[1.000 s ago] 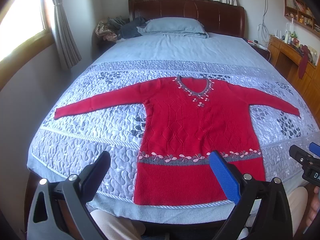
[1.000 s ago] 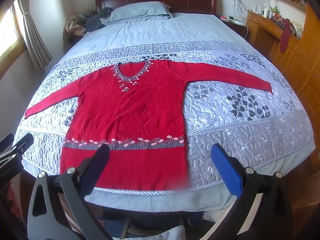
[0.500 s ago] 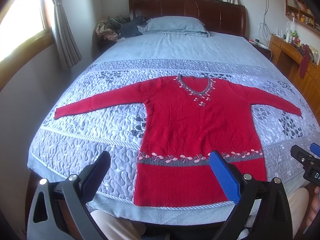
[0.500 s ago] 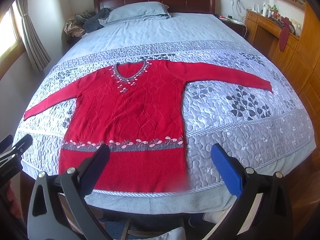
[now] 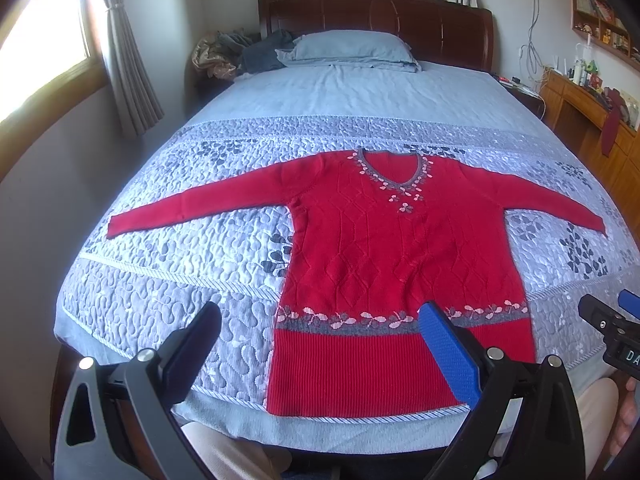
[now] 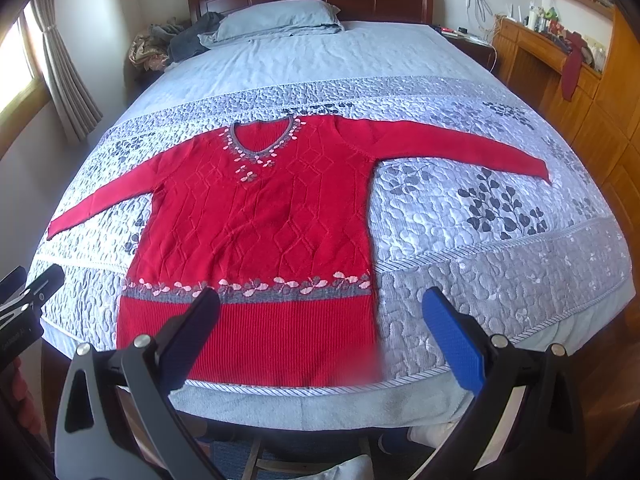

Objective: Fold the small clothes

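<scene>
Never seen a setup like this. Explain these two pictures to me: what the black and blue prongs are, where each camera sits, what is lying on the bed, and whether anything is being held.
There is no robot here. A person holds a two-finger gripper in each hand, with a fisheye camera on each looking forward along its fingers. One picture comes from the left gripper, the other from the right gripper. The prongs are each gripper's fingers, one pad blue. Both are open and hold nothing. On the grey quilted bedspread a red knit long-sleeved sweater lies flat, sleeves spread, not yet folded. A pale blue pillow sits by the dark wooden headboard.
</scene>
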Motion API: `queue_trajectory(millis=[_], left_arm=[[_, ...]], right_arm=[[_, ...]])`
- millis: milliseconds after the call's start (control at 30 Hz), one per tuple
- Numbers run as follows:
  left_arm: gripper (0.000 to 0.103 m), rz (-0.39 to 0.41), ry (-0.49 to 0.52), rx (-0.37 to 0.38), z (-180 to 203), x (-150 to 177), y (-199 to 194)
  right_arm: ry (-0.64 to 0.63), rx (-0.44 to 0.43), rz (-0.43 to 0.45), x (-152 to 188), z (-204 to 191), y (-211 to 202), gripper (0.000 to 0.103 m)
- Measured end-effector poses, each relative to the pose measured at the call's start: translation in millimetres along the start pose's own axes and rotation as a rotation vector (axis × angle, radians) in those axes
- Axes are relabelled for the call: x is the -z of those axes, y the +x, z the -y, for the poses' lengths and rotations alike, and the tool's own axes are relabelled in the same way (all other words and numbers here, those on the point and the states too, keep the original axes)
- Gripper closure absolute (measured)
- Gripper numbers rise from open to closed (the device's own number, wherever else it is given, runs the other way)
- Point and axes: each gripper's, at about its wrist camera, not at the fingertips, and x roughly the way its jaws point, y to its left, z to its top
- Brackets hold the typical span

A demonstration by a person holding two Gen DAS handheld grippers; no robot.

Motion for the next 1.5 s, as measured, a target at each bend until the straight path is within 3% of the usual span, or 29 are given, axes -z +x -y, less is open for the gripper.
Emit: queue_trajectory(millis=[333, 433, 533, 667, 867, 1000, 1100, 1167, 1233, 1300, 1467, 1500], left_arm=[[0.004, -0.029, 0.012, -0.006, 9, -6, 18], [0.004, -0.051, 0.017, -0.004, 16, -13, 33], [0.004, -0.072, 0.021, 0.004, 32, -30, 55], [0.004, -0.069, 0.018, 0.034, 70, -66, 83], [0.004, -0.044, 0.040, 0.079, 172, -137, 135], [0.004, -0.085, 0.057, 0.141, 243, -172, 174], [0.004, -0.098, 0.060, 0.173, 280, -179, 192], [0.004, -0.101, 0.081, 0.175, 295, -177, 202], [0.004, -0.103, 0.092, 0.168, 301, -174, 210], [0.004, -0.111, 0.105, 0.144, 302, -170, 223], [0.004, -0.165, 0.082, 0.092, 292, -167, 252], [0.004, -0.170, 0.077, 0.086, 288, -166, 256]], right_arm=[[0.005, -0.017, -0.026, -6, 8, 18, 0.003], [0.008, -0.026, -0.034, -18, 26, 28, 0.003], [0.045, -0.002, -0.044, -39, 69, 42, 0.003], [0.173, 0.087, -0.083, -84, 172, 73, 0.003], [0.264, 0.224, -0.140, -146, 317, 125, 0.003], [0.427, 0.201, -0.223, -172, 422, 176, 0.003], [0.517, 0.181, -0.279, -181, 479, 212, 0.004], [0.534, 0.202, -0.292, -185, 500, 227, 0.011], [0.552, 0.159, -0.326, -185, 516, 247, 0.031], [0.584, 0.106, -0.364, -181, 528, 266, 0.032], [0.612, 0.121, -0.362, -172, 529, 284, 0.029], [0.597, 0.133, -0.354, -173, 526, 283, 0.033]])
